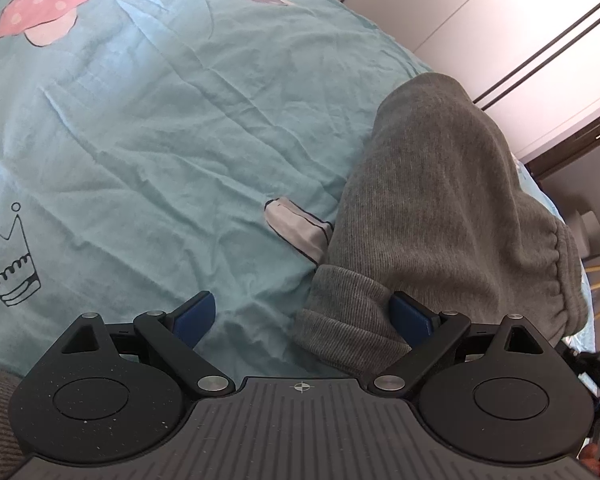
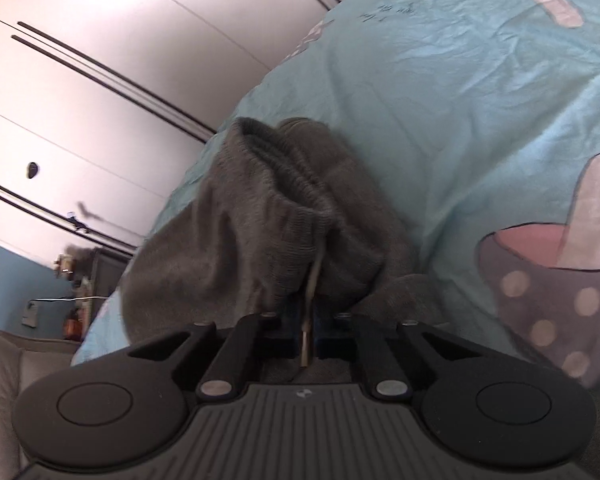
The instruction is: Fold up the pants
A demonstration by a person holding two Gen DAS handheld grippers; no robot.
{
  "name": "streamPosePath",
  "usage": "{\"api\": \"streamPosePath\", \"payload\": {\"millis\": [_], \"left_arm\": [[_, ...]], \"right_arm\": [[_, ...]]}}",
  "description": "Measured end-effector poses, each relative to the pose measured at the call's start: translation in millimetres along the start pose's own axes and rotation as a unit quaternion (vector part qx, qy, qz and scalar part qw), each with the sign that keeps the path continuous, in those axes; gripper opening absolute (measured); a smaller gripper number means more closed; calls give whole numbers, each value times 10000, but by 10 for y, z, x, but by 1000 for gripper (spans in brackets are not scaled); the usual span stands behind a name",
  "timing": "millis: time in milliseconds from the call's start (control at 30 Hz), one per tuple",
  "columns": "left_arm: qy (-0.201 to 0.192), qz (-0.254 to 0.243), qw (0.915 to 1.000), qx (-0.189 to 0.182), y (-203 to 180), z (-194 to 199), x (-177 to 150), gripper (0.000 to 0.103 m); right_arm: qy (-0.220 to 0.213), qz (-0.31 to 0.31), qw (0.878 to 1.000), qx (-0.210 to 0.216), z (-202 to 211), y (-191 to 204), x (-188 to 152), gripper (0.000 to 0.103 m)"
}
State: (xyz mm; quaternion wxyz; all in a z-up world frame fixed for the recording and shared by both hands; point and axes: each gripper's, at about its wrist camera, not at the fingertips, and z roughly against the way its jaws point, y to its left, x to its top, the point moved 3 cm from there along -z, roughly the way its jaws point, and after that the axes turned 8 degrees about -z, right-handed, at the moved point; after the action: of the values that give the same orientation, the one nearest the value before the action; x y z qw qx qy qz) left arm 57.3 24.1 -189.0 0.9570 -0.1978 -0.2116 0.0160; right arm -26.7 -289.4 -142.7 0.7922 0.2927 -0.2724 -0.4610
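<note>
A bed (image 1: pixel 160 140) carries everything, covered by a wrinkled light-blue sheet (image 2: pixel 440 100) printed with mushrooms and a crown outline. Directly on the sheet lie the grey pants (image 1: pixel 440 200), bunched near the bed's edge, elastic waistband gathered, a drawstring (image 2: pixel 314 276) hanging loose.

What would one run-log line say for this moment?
left gripper: open | right gripper: shut on grey pants | surface: blue bedsheet
</note>
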Motion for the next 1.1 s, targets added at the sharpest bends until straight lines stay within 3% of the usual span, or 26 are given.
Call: {"api": "streamPosePath", "payload": {"millis": [67, 167, 300, 333, 400, 533, 633, 667, 700, 767, 900, 1000, 1067, 1100], "left_arm": [[10, 12, 10000, -12, 3, -3, 1, 97], [-5, -6, 10000, 1, 1, -1, -1, 97], [-22, -60, 10000, 9, -3, -6, 0, 97], [-25, -112, 9999, 37, -12, -13, 0, 98], [-33, -232, 9996, 155, -46, -18, -1, 98], [-293, -723, 9954, 550, -204, 61, -28, 98], [-478, -1271, 9869, 875, -368, 109, -61, 98], [-511, -1405, 9842, 944, -414, 118, -76, 98], [-517, -1483, 9826, 993, -445, 125, -85, 98], [-535, -1591, 9796, 1102, -500, 138, -92, 98], [-428, -1920, 9692, 1480, -637, 135, -100, 98], [-407, -2351, 9542, 1802, -753, 159, -106, 98], [-426, -2613, 9442, 1959, -807, 170, -117, 98], [-392, -2694, 9407, 2023, -829, 162, -119, 98]], "right_arm": [[-63, 121, 9998, 120, -7, 77, 2, 4], [8, 202, 9997, -107, -154, 97, 36, 4], [-106, 196, 9962, 837, -153, 202, 49, 5], [-86, 188, 9975, 683, -215, 181, 66, 6], [155, 195, 9997, -79, -387, 86, 84, 4], [106, -112, 9997, 169, -144, 12, 109, 12], [-366, 385, 9981, -299, 196, 50, 96, 44], [-535, 478, 9964, -450, 289, 65, 94, 67], [-651, 570, 9950, -501, 371, 70, 93, 79], [-677, 534, 9956, -352, 475, 64, 136, 80], [-294, -56, 9991, 287, 344, 31, 199, 80], [-49, -279, 9994, 201, 124, 50, 208, 81], [-216, -140, 9995, 187, 70, 129, 211, 79], [-351, 91, 9992, 138, 53, 185, 215, 52]]}}
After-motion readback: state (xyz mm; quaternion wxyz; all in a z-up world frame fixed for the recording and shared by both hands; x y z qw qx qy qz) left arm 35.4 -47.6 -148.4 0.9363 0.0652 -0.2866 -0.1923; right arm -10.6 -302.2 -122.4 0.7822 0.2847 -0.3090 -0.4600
